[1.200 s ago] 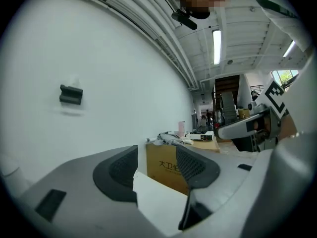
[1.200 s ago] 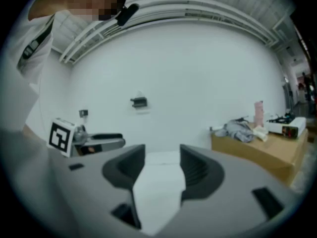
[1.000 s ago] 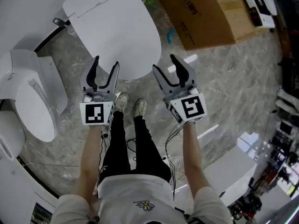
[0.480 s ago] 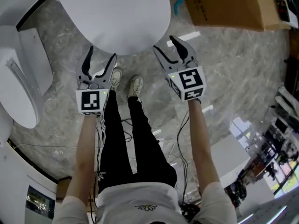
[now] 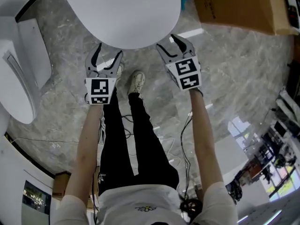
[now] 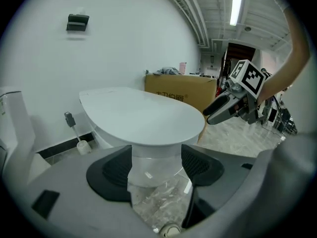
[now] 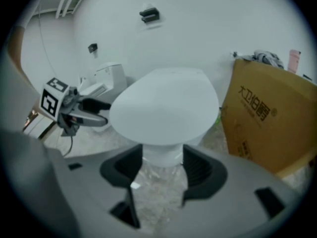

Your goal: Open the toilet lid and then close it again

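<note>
Left of the toilet lid (image 5: 117, 13), well apart from it, a second toilet (image 5: 21, 78) stands against the white wall. A toilet brush (image 6: 74, 130) sits in its holder on the floor between the two.

At the lid's front left edge is the left gripper (image 5: 108, 55), held out on a bare forearm and angled downward. Its jaws have just been opening and now stand wide. Nothing is gripped between them – in the left gripper view only the white bowl under the lid and the marbled floor (image 5: 243, 78) show through the gap. The tips are close to the rim, but I cannot tell whether they touch it.

The lid itself is down, lying flat and shut over the bowl, a smooth white oval filling the top middle of the head view. Just below its front edge are the person's pale shoes (image 5: 137, 81), toes pointing at the toilet.

At the lid's front right edge is the right gripper (image 5: 176, 43), tilted down more steeply – its jaws are also spread apart with nothing held, the bowl and floor showing between the pads.

Right of the lid, beside the toilet, stands a large cardboard box (image 5: 234, 3) with dark printed characters on its side.
</note>
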### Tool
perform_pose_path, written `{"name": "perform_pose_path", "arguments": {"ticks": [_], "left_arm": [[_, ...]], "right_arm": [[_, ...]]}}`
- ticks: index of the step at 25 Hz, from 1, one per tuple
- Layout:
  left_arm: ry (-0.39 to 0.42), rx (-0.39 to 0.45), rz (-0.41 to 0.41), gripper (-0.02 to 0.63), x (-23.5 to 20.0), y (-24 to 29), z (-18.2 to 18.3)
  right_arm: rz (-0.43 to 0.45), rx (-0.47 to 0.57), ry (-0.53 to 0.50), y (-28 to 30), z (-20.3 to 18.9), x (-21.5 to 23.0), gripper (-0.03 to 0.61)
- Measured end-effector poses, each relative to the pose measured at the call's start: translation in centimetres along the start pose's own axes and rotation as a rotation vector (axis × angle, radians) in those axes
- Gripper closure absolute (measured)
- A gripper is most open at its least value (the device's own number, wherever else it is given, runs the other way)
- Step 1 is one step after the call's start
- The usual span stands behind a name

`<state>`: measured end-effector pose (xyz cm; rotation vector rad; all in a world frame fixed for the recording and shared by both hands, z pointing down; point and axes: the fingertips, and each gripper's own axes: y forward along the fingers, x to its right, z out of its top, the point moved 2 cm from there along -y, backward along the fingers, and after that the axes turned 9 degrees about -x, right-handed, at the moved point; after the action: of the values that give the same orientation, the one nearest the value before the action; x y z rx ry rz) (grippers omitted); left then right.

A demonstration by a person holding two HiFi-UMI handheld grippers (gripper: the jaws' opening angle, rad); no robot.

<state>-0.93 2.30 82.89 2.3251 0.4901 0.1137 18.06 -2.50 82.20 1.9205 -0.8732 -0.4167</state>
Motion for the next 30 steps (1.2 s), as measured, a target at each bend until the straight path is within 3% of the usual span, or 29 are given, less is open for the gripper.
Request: {"name": "perform_pose_path", "arguments": {"ticks": [7,19,30], "left_arm": [[0.01,-0.039,-0.032,0.298,0.3,1.1,-0.7],[-0.024,-0.029,-0.025,0.299,-0.1,1.3,-0.1],[0.046,0.001,-0.002,0.321,-0.4,0.3,1.2]], "right_arm": [[0.002,-0.069,-0.062,1.8,-0.4,0.1,0.324],[-0.005,-0.078,-0.03,2.0,0.0,0.0,0.325],[-0.005,-0.06,-0.017,0.3,1.0,0.1,0.325]]}}
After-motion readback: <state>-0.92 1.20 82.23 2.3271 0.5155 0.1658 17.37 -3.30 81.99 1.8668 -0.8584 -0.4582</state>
